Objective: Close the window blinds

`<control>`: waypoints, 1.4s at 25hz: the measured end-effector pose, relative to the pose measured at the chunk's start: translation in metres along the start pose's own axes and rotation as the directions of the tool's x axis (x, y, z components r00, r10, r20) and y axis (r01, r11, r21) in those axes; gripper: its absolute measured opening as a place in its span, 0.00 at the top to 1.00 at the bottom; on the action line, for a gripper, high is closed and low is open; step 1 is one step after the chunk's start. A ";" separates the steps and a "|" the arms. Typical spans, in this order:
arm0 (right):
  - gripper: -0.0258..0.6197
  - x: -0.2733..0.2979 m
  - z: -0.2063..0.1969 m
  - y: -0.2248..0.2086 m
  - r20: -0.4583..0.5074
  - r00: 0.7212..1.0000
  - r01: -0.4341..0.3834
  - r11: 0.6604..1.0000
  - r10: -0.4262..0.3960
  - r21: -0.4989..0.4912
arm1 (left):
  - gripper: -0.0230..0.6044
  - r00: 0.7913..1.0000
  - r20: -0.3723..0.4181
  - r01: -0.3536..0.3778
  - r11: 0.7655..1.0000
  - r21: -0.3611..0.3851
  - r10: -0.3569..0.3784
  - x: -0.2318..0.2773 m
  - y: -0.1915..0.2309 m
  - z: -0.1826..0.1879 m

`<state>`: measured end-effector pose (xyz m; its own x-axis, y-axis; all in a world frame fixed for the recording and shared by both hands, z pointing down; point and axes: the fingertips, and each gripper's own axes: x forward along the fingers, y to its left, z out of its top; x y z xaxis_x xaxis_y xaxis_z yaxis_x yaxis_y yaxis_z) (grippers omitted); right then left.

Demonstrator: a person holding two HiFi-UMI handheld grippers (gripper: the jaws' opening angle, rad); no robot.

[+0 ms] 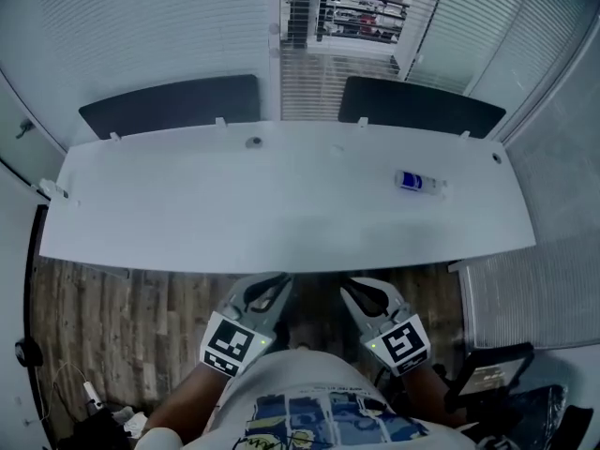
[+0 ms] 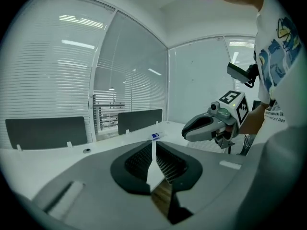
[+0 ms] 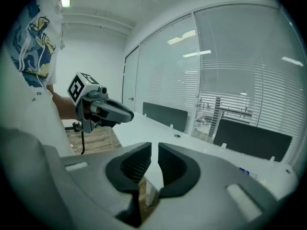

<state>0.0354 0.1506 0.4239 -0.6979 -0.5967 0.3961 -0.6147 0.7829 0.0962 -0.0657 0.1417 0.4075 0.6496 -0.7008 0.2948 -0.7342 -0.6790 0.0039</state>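
Note:
White slatted blinds (image 1: pixel 159 26) cover the window wall behind a white desk (image 1: pixel 281 223). In the middle section (image 1: pixel 349 9) the slats let the outside show through; the same section appears in the left gripper view (image 2: pixel 108 111). Both grippers hang low by the person's body, short of the desk's near edge. My left gripper (image 1: pixel 272 293) (image 2: pixel 153 145) has its jaws a narrow gap apart with nothing between them. My right gripper (image 1: pixel 361 293) (image 3: pixel 154 147) likewise shows a thin gap and holds nothing. Each is far from the blinds.
Two dark partition panels (image 1: pixel 173 104) (image 1: pixel 417 106) stand along the desk's far edge. A small bottle with a blue label (image 1: pixel 415 183) lies on the desk at the right. Wooden floor (image 1: pixel 112 326) shows under the desk, with a black stand (image 1: pixel 487 378) at lower right.

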 end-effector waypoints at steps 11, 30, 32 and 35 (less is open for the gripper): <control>0.91 0.086 0.038 -0.046 -0.002 0.998 0.057 0.998 -0.057 0.009 | 0.91 0.999 0.012 0.043 0.997 0.061 -0.043 0.035 0.101 0.021; 0.91 0.149 0.043 -0.125 -0.049 0.999 0.017 0.996 -0.013 0.083 | 0.90 0.994 0.004 -0.107 0.980 0.169 0.108 0.168 0.241 0.076; 0.91 0.153 0.046 -0.148 -0.044 0.999 0.019 0.997 -0.016 0.081 | 0.88 0.990 0.004 -0.142 0.972 0.188 0.144 0.196 0.264 0.086; 0.91 0.150 0.042 -0.159 -0.048 0.998 0.033 0.995 -0.028 0.097 | 0.86 0.980 -0.015 -0.190 0.953 0.235 0.199 0.217 0.288 0.089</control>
<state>0.0133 -0.0711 0.4296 -0.6616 -0.6094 0.4369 -0.6702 0.7419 0.0200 -0.1187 -0.2249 0.3876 0.4875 -0.8186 0.3036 -0.7768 -0.5654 -0.2774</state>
